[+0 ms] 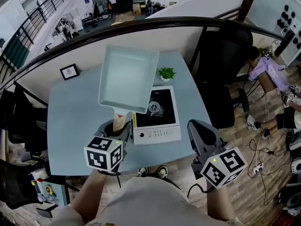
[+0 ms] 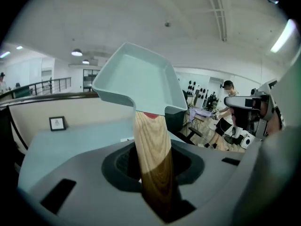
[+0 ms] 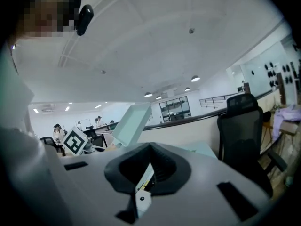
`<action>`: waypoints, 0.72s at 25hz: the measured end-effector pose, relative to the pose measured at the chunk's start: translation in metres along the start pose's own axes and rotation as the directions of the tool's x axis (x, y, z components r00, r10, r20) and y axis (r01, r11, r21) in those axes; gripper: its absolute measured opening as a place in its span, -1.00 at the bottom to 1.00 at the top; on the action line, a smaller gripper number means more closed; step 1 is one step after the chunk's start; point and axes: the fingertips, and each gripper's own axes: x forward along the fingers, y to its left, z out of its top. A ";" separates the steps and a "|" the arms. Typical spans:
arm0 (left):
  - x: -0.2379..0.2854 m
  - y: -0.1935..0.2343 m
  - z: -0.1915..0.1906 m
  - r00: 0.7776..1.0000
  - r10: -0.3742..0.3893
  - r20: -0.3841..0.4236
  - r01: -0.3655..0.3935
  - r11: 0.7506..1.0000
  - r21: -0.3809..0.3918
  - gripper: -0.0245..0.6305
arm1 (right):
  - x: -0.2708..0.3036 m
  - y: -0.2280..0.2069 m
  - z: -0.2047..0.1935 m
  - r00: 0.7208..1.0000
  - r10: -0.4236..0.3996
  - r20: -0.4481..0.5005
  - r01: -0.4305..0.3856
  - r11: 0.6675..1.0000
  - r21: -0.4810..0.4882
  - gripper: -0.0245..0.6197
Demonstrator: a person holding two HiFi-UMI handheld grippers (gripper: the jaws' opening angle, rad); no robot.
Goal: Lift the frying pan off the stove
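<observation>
The frying pan (image 1: 127, 79) is a square, pale blue-grey pan with a wooden handle (image 1: 120, 122). It hangs tilted in the air above the left part of the stove (image 1: 157, 119), a white cooktop with a black glass top. My left gripper (image 1: 121, 126) is shut on the handle (image 2: 153, 149), and the pan (image 2: 136, 74) rises beyond the jaws. My right gripper (image 1: 200, 131) hovers to the right of the stove with nothing in it, its jaws together. In the right gripper view (image 3: 148, 173) the pan (image 3: 131, 121) shows at the left.
The stove stands on a light blue table (image 1: 80, 126), with a small potted plant (image 1: 166, 73) behind it and a picture frame (image 1: 69, 71) at the back left. A black office chair (image 1: 221, 55) is to the right of the table. A curved railing runs behind.
</observation>
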 end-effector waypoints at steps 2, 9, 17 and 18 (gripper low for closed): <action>-0.018 0.006 0.017 0.996 0.037 0.075 -0.038 0.999 0.022 -0.55 | -0.006 0.010 0.013 0.999 0.014 0.031 -0.014 1.000 -0.006 -0.91; -0.078 0.020 0.056 0.957 0.122 0.262 -0.147 0.986 0.080 -0.55 | -0.028 0.031 0.045 0.993 0.024 0.113 -0.020 0.999 -0.041 -0.91; -0.123 0.011 0.073 0.906 0.161 0.393 -0.241 0.956 0.166 -0.55 | -0.060 0.050 0.071 0.979 -0.029 0.200 0.065 0.982 -0.178 -0.91; -0.126 0.008 0.075 0.901 0.158 0.404 -0.244 0.954 0.172 -0.55 | -0.062 0.051 0.071 0.978 -0.031 0.205 0.070 0.979 -0.189 -0.91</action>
